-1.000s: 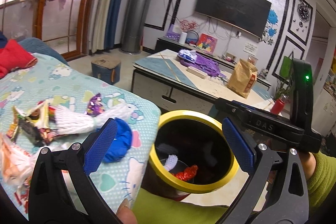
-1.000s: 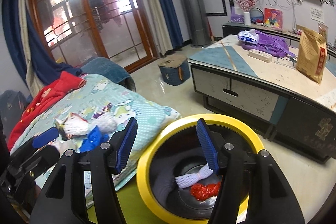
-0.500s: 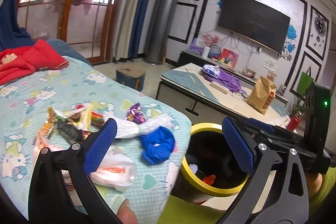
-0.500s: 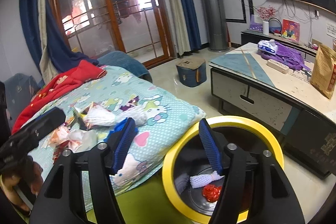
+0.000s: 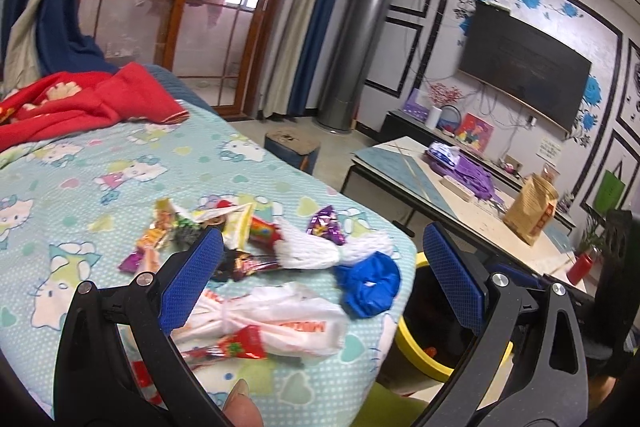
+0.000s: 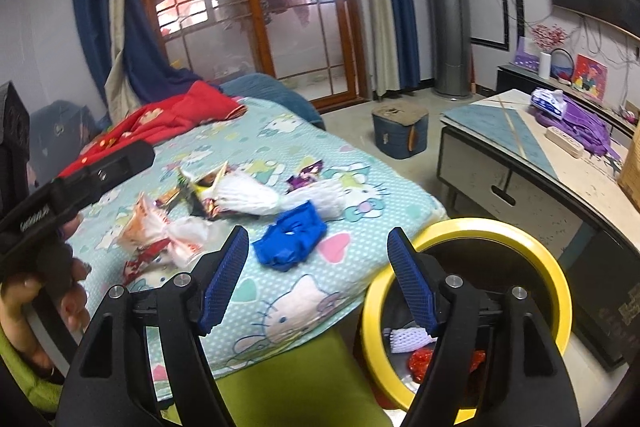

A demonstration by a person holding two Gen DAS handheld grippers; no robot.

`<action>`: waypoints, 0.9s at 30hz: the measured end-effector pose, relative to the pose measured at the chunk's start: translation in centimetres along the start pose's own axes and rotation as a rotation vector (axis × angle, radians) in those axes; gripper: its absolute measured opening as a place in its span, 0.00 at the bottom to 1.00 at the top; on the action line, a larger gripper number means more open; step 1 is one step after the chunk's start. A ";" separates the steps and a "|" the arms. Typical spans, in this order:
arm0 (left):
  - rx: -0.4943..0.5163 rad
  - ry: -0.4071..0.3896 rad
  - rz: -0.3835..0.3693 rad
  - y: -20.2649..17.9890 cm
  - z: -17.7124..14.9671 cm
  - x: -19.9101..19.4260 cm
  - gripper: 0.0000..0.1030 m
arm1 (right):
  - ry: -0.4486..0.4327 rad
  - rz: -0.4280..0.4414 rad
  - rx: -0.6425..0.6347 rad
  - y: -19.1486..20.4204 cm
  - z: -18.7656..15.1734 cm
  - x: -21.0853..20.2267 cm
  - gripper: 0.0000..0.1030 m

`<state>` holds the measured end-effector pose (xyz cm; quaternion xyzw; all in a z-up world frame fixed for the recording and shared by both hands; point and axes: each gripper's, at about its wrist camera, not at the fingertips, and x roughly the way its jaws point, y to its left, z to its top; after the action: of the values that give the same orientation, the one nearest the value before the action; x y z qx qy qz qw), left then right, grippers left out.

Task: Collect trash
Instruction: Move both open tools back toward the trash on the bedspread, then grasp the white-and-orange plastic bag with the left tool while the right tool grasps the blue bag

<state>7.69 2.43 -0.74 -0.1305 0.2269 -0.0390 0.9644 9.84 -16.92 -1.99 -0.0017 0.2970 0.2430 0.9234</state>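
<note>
Both tongs are seen spread wide and empty, the right tongs having just opened further, the left tongs at lower centre. The trash pile is scattered mid-frame on the bed, wrappers beside a blue crumpled piece. The yellow-rimmed bin is seen lower right beside the bed, with a white net inside.

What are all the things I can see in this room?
blue crumpled piece: one, blue, bed edge nearest bin
white foam nets: two, white, on bed behind blue piece
plastic bag: one, white, front of bed
snack wrappers: several, mixed colours, heaped on bed
bin: one, yellow rim, floor beside bed; holds a white net and red wrapper
red blanket: one, far end of bed
brown paper bag: one, on low table
left gripper: jaws open, empty
right gripper: jaws just opened, empty
</note>
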 end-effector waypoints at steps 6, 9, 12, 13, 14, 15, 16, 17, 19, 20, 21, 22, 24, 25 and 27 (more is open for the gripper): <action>-0.030 0.010 0.048 2.0 0.1 -0.1 0.89 | 0.032 0.035 -0.021 1.7 -0.1 1.0 0.67; -0.067 0.025 0.073 3.4 0.2 0.1 0.89 | 0.040 0.047 -0.033 2.4 0.0 1.5 0.67; -0.098 0.038 0.101 4.9 0.2 0.2 0.89 | 0.058 0.057 -0.034 2.9 0.2 2.5 0.67; -0.110 0.042 0.108 5.4 0.1 0.2 0.89 | 0.062 0.057 -0.032 2.9 0.2 2.8 0.67; -0.119 0.046 0.113 5.8 0.1 0.2 0.89 | 0.071 0.052 -0.029 2.9 0.3 3.3 0.67; -0.128 0.051 0.119 6.3 0.1 0.2 0.89 | 0.082 0.047 -0.023 2.9 0.3 3.8 0.68; -0.137 0.057 0.125 6.6 0.0 0.3 0.89 | 0.090 0.047 -0.017 2.9 0.4 4.2 0.68; -0.148 0.065 0.133 7.2 -0.1 0.4 0.89 | 0.099 0.046 -0.010 2.8 0.4 4.8 0.68; -0.166 0.080 0.143 8.1 -0.3 0.6 0.89 | 0.119 0.030 -0.004 2.7 0.5 5.9 0.68; -0.179 0.093 0.145 8.8 -0.5 0.8 0.89 | 0.131 0.028 0.003 2.6 0.6 6.6 0.68; -0.189 0.106 0.148 9.3 -0.7 1.0 0.89 | 0.140 0.024 0.011 2.4 0.7 7.1 0.68; -0.201 0.121 0.155 9.7 -1.0 1.2 0.89 | 0.151 0.020 0.016 2.3 0.6 7.7 0.68; -0.233 0.153 0.162 10.9 -1.5 1.6 0.89 | 0.178 0.019 0.026 2.2 0.6 8.8 0.67; -0.243 0.163 0.164 11.2 -1.6 1.8 0.89 | 0.194 0.018 0.030 2.2 0.6 9.5 0.67; -0.269 0.184 0.165 11.9 -1.9 2.1 0.89 | 0.216 0.009 0.044 2.0 0.4 10.5 0.67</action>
<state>8.89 13.16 -6.50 -0.2353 0.3273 0.0591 0.9132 16.63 -10.40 -7.13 -0.0062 0.4001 0.2389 0.8848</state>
